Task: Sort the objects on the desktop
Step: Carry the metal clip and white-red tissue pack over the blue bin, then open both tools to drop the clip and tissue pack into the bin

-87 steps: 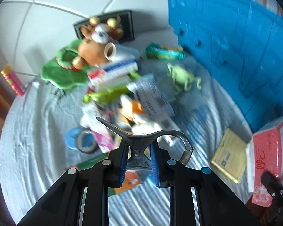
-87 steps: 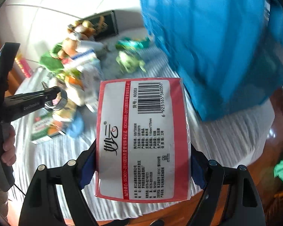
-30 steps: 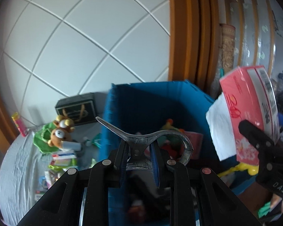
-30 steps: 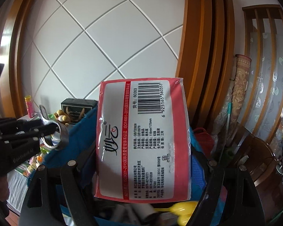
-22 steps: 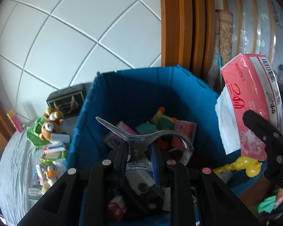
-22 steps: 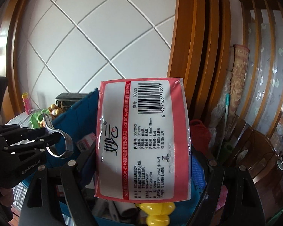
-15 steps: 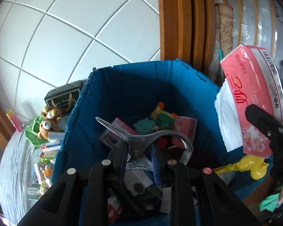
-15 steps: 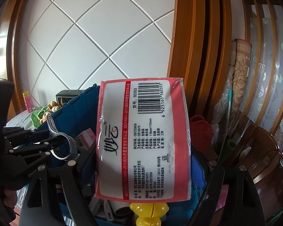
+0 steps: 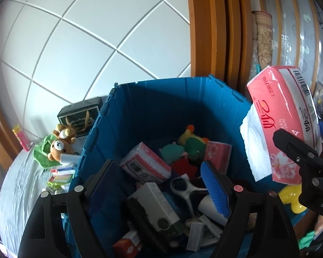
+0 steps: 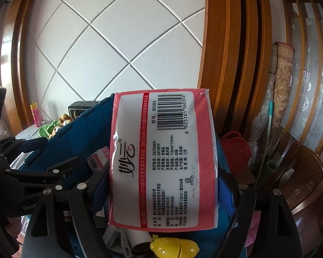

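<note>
My left gripper (image 9: 159, 182) is open and empty above the blue bin (image 9: 152, 99), which holds several boxes, tissue packs and plush toys. A metal clip (image 9: 184, 186) lies among them, below the open jaws. My right gripper (image 10: 163, 185) hangs over the bin's right side with its jaws spread wide around a pink tissue pack (image 10: 163, 159), which looks loose between the pads. The same pack shows in the left wrist view (image 9: 284, 120). The left gripper also shows in the right wrist view (image 10: 34, 165).
On the grey cloth table (image 9: 19, 182) left of the bin lie a bear plush (image 9: 60, 148), a green cloth, small boxes, a black box (image 9: 79, 114) and a pink tube (image 9: 21, 137). A yellow toy (image 10: 174, 248) sits at the bin's near edge. Wooden frame and tiled wall stand behind.
My left gripper opened and the metal clip dropped into the bin. My right gripper's jaws widened around the tissue pack, which tilted slightly. Both grippers stay over the bin.
</note>
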Available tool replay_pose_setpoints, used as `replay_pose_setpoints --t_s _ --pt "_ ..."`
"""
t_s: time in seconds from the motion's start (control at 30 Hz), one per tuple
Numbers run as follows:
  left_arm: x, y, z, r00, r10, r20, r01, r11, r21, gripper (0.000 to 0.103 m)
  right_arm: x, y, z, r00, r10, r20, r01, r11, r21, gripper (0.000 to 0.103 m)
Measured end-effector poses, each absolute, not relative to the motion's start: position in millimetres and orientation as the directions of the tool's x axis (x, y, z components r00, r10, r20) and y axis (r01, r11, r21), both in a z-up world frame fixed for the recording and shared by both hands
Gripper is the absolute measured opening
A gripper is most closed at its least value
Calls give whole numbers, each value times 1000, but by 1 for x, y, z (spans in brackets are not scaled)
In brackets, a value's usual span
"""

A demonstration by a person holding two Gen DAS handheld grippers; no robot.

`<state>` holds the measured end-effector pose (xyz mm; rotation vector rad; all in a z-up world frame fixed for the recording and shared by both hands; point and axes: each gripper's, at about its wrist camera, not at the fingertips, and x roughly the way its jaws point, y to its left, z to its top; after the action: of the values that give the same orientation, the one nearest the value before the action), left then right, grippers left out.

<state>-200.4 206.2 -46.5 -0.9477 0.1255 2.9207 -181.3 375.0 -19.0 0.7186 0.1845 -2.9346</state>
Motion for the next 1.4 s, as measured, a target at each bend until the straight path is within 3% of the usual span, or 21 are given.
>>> replay_pose_setpoints --t_s 0.2,0.23,0.3,1.4 --pt "-198 205 -49 -805 33 -592 -82 -995 56 82 -183 379 -19 -879 -101 -466 148 -987 -66 86" --pt "-199 205 -49 -805 31 -593 -79 -995 56 82 -184 380 -20 -878 -102 -468 148 -987 -61 89" --pt "-198 203 -49 -804 30 -594 -76 -996 52 82 -183 381 -20 -882 -94 -462 137 -989 -61 103" --pt "-165 177 -43 -827 35 -561 -50 -999 11 86 -153 367 -22 -882 -96 -461 143 -988 -66 103"
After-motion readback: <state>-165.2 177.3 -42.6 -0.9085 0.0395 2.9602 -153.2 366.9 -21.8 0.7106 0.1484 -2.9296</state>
